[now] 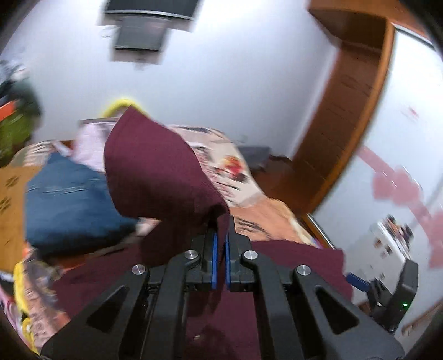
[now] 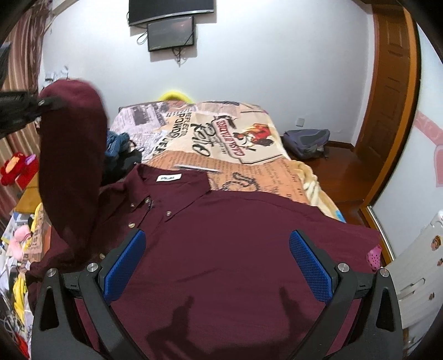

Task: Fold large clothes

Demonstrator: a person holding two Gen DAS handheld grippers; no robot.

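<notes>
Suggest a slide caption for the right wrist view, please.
Open right tongs hover over a maroon shirt spread on the bed, while the left tongs lift its sleeve.

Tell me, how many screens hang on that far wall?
2. A big dark screen at the top, cut off by the picture's edge, and a smaller screen directly beneath it.

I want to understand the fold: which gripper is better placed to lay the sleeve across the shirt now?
Probably the left. The left gripper is shut on the sleeve, holding it above the maroon shirt. The right gripper hangs open over the shirt's body, gripping nothing.
</notes>
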